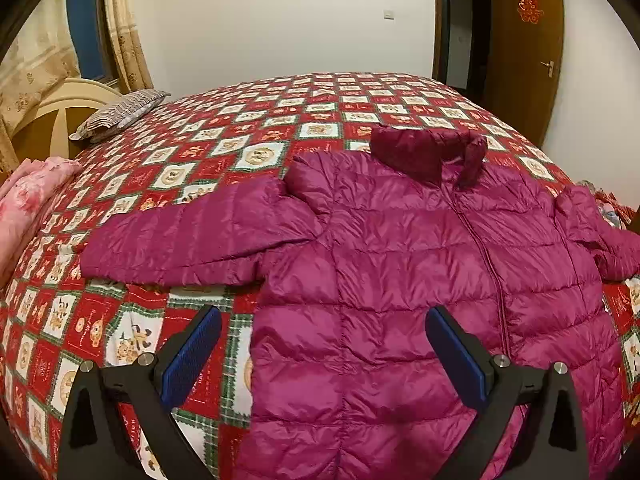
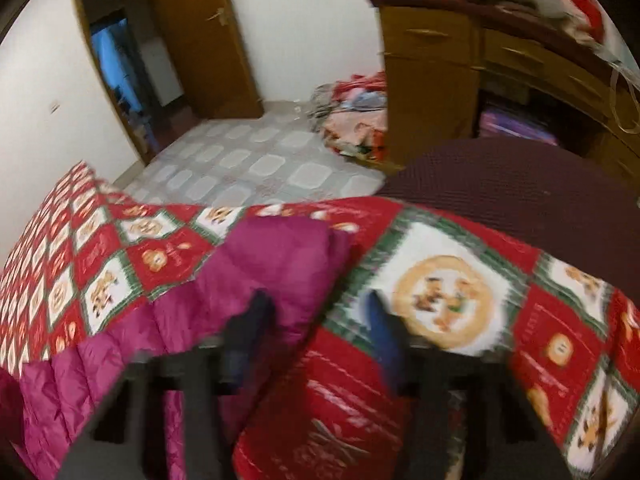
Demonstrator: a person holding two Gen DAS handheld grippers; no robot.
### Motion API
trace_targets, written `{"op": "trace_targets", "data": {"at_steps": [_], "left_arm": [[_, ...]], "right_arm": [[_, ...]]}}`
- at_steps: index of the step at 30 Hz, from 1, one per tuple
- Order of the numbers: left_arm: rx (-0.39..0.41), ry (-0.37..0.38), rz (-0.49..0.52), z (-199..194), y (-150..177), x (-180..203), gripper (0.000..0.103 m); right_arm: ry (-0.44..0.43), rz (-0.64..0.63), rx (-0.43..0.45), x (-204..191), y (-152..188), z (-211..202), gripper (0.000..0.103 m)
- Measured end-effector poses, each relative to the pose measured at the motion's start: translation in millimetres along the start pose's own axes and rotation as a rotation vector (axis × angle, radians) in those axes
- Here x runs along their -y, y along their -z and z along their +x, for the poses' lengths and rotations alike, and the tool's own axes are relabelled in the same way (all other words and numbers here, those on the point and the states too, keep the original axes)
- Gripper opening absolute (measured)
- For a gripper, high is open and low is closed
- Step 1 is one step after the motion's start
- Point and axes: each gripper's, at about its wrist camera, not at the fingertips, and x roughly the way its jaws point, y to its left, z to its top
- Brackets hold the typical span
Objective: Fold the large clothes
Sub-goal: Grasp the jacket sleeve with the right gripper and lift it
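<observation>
Magenta puffer jacket point(image 1: 420, 280) lies flat, zipped front up, on the bed's red patterned quilt point(image 1: 160, 184), straight ahead of the left claw point(image 1: 324, 344). Left claw spread wide above the lower left part of the jacket, pinching nothing; one sleeve point(image 1: 180, 248) stretches out ahead-left of it. Right claw point(image 2: 316, 320) (view blurred) also spread, nothing between its fingers, with the other sleeve's cuff point(image 2: 280, 256) just ahead, under its left finger. Striped pillow point(image 1: 120, 114) far ahead-left of left claw.

A striped pillow point(image 1: 120, 114) and pink blanket point(image 1: 30, 200) lie on the patchwork quilt point(image 1: 168, 168)
</observation>
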Motion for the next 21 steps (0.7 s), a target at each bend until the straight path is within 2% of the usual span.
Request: {"op": "trace_targets", "data": {"at_steps": [1,4,7,12,13,17,21], "left_arm": [[-0.002,0.001,0.004,-0.8,1.0,2.2,0.102],[0.012,0.008,0.013,-9.0,2.4,4.0,0.102],[0.035,0.016,0.005,-20.8,2.4,0.0,0.102],[0.066,0.041,-0.052,-40.6,4.0,-14.9,0.102],[0.072,0.044,-0.060,-44.3,4.5,-18.1,0.102],[0.103,0.038,-0.081,-61.1,9.0,-34.0,0.102],[0.130,0.025,-0.106,-76.3,13.6,-55.0,0.102]], "right_arm": [[-0.020,-0.009,0.001,-0.3,0.2,-1.3,0.023],[-0.063,-0.026,0.015,-2.3,-0.1,-16.1,0.012],[-0.121,-0.084,0.075,-18.3,-1.5,-46.2,0.010],[-0.321,-0.249,0.180,-75.0,10.6,-133.7,0.009],[-0.382,-0.293,0.196,-91.5,19.2,-159.1,0.009],[-0.546,-0.416,0.207,-148.0,56.1,-213.5,0.009],[-0.699,-0.539,0.166,-205.5,113.2,-250.1,0.009]]}}
